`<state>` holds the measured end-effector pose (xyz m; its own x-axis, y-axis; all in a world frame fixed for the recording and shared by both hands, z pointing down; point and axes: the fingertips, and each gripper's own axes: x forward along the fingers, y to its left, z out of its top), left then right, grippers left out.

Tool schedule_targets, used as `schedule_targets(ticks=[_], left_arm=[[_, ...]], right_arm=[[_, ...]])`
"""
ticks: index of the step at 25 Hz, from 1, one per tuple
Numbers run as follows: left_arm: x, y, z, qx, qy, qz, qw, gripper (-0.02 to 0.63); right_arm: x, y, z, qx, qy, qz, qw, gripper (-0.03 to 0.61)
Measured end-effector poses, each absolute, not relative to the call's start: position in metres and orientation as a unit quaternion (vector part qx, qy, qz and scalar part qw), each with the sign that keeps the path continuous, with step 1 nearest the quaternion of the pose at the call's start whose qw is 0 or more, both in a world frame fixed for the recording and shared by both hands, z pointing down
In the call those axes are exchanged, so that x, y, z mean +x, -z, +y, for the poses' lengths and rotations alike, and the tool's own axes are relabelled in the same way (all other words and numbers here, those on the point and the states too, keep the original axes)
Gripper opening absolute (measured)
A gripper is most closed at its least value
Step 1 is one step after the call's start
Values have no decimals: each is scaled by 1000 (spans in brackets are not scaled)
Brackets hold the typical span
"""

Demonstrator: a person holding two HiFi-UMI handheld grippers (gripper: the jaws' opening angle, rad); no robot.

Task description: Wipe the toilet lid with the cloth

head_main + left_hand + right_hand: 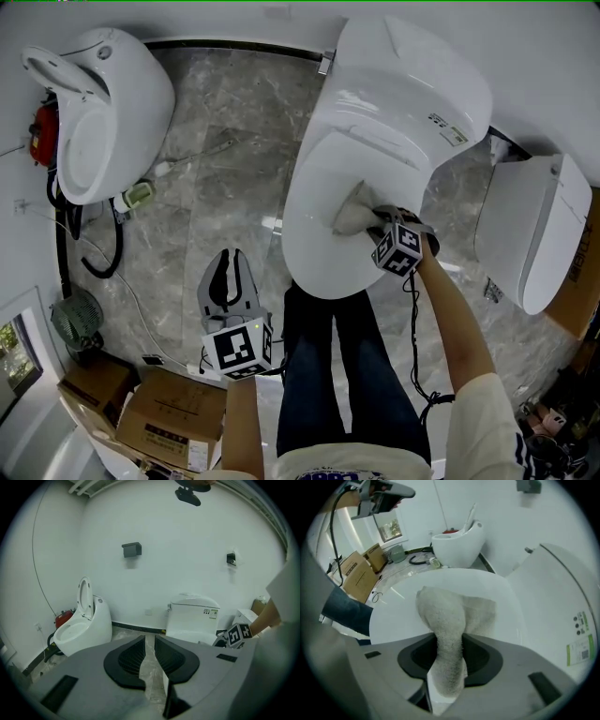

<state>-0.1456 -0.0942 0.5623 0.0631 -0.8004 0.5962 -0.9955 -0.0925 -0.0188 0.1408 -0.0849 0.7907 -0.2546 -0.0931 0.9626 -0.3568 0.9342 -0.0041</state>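
From my head, one camera looks steeply down on the toilet lid [328, 216]. My left claw [150, 644] camera sits low and well back, facing the wall [178, 550]. My right claw [449, 641] camera hugs the lid, with the cloth [440, 616] close up. All three share what I take to be the same open toilet [103, 112].

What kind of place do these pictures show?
Probably a toilet showroom or test room, not a home bathroom: the closed toilet, an open toilet and a third toilet share one wall, with cardboard boxes nearby.
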Motion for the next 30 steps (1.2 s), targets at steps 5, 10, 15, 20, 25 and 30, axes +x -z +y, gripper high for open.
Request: schedule_targets(ticks=[5, 10, 15, 20, 25, 30], left_arm=[[-141, -565, -98, 699, -242, -641, 204, 66], [-136, -569, -102, 700, -247, -638, 205, 66], [-130, -572, -105, 704, -249, -633, 205, 66], [-125, -573, -107, 708, -248, -628, 204, 66], [-122, -575, -107, 711, -248, -625, 206, 66], [-118, -576, -105, 713, -248, -622, 207, 66]], right_arm=[[162, -790, -114, 214, -152, -780, 568, 144], [191, -791, -138, 283, -192, -762, 550, 144], [217, -794, -153, 374, -260, -735, 502, 144], [244, -795, -152, 450, -314, -688, 476, 144], [266, -798, -142, 530, -376, -627, 430, 145], [280, -800, -120, 591, -423, -559, 399, 145]])
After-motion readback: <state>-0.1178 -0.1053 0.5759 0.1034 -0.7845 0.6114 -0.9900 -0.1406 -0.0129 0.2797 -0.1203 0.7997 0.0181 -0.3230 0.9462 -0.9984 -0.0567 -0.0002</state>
